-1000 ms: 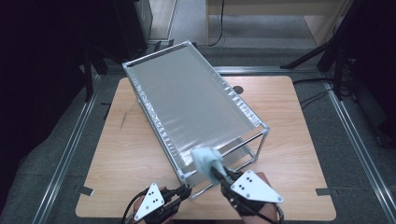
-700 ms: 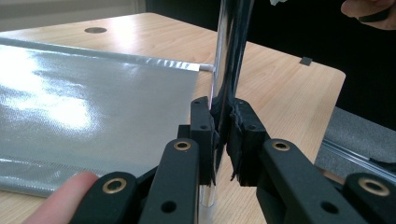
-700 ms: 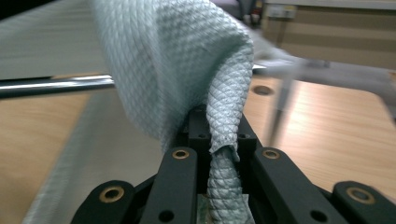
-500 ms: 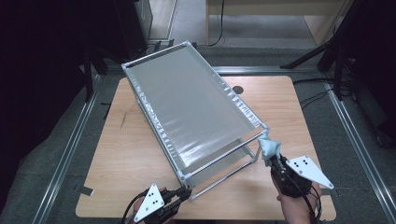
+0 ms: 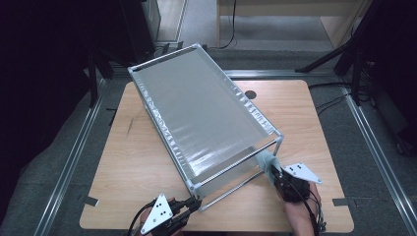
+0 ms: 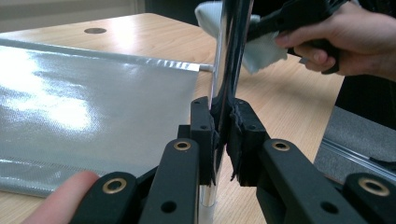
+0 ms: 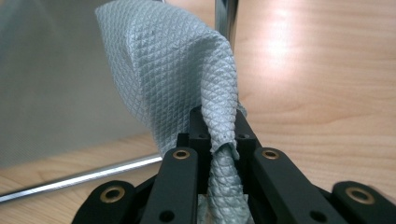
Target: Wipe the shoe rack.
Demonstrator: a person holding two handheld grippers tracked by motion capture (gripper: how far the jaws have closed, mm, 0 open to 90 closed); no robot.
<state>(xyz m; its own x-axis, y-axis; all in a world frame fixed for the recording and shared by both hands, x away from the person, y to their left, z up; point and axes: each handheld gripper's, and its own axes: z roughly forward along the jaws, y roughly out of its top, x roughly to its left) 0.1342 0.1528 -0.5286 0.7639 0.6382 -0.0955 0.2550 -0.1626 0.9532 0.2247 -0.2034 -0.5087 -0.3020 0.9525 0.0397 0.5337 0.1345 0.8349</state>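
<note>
Partly hidden: cloth (image 7: 187,79) bunched in right tongs (image 7: 219,135), covering post (image 7: 226,16).

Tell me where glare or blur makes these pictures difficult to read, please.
High view: sharp, with soft glare on the silver sheet and darkness beyond the table. Left gripper view: a bright patch whitens the sheet, the metal post mirrors light, and a fingertip at the bottom edge is blurred. Right gripper view: the cloth is crisp, but the table behind it is glared and out of focus.
</note>
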